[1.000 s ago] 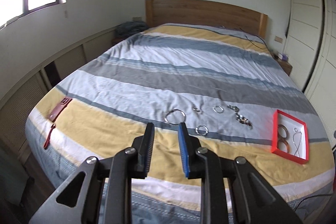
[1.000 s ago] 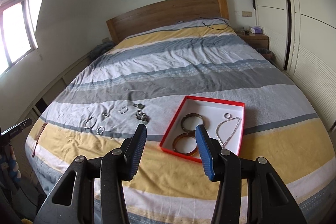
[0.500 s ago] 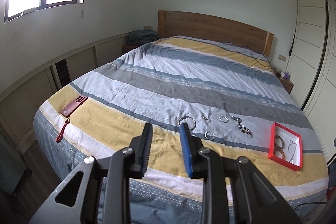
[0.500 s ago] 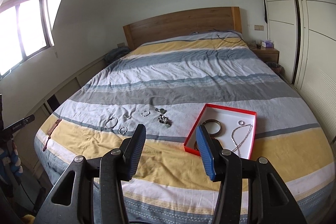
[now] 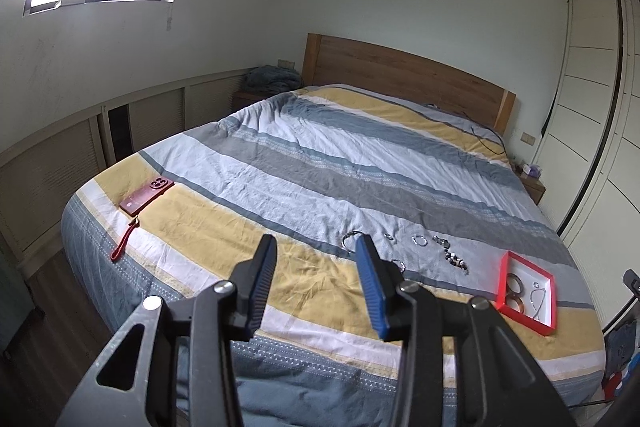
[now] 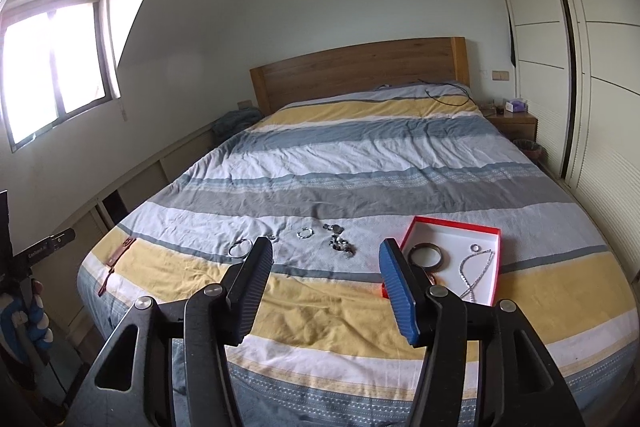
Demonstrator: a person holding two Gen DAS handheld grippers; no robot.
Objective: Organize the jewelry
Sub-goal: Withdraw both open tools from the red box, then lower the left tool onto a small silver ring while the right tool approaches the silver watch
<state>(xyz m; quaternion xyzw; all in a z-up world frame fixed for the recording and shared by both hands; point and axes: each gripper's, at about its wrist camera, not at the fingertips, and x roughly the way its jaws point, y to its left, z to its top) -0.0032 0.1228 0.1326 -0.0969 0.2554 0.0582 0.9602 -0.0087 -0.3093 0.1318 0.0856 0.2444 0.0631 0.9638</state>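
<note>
A red-rimmed white tray (image 6: 488, 231) lies on the striped bed near its foot, right side; it also shows in the left wrist view (image 5: 505, 277). In it lie two brown bangles (image 6: 425, 255) and a silver chain (image 6: 476, 269). Loose on the cover lie a silver hoop (image 6: 239, 248), small rings (image 6: 304, 233) and a beaded bracelet (image 6: 341, 245). My left gripper (image 5: 316, 259) is open and empty, held off the foot of the bed. My right gripper (image 6: 326, 261) is open and empty, also back from the bed.
A red phone with a wrist strap (image 5: 146, 195) lies at the bed's left corner. Wooden headboard (image 6: 360, 71) at the far end, wardrobe doors (image 6: 580, 67) on the right, low cabinets (image 5: 60, 163) under the window on the left. A nightstand (image 6: 514, 119) stands by the headboard.
Both grippers have pulled back and up from the bed, so the jewelry looks smaller. The left jaws have opened wider. The jewelry has not moved.
</note>
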